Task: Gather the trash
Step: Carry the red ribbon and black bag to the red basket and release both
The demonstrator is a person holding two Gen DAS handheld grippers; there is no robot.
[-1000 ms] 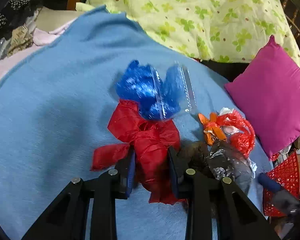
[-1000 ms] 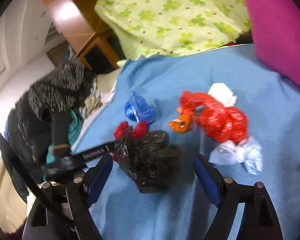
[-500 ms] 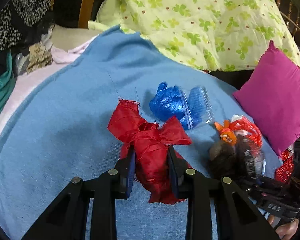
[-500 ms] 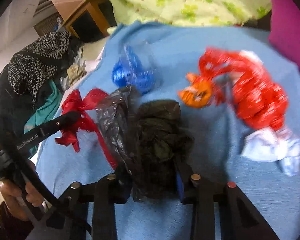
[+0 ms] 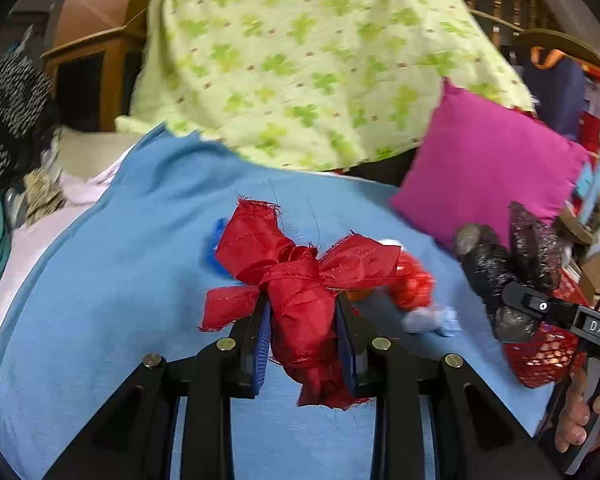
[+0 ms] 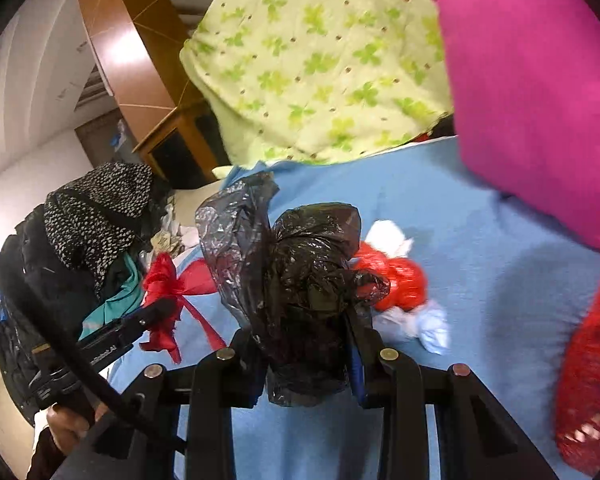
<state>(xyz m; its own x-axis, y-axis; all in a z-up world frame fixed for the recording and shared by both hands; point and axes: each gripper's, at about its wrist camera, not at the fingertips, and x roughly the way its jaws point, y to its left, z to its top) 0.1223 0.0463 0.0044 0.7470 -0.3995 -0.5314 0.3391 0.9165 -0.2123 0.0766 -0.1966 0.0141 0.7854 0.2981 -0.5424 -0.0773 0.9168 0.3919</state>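
Observation:
My left gripper [image 5: 302,312] is shut on a crumpled red ribbon bow [image 5: 300,280] and holds it above the blue blanket [image 5: 120,260]. My right gripper [image 6: 306,334] is shut on a crumpled black plastic bag [image 6: 300,276], also lifted off the blanket. That black bag [image 5: 496,264] shows at the right of the left wrist view, and the red bow [image 6: 166,284] shows at the left of the right wrist view. A red plastic wad [image 6: 400,280] with white paper scraps [image 6: 420,326] lies on the blanket. A blue plastic piece [image 5: 216,248] is mostly hidden behind the bow.
A magenta pillow [image 5: 492,168] and a green clover-print cover [image 5: 300,60] lie behind the trash. A red mesh basket [image 6: 588,360] stands at the right edge. Dark clothes [image 6: 92,216] are piled at the left. A hand [image 5: 580,412] grips the right tool.
My right gripper closed on the black bag and lifted it. My left gripper raised the red bow off the blanket, and both views tilted upward.

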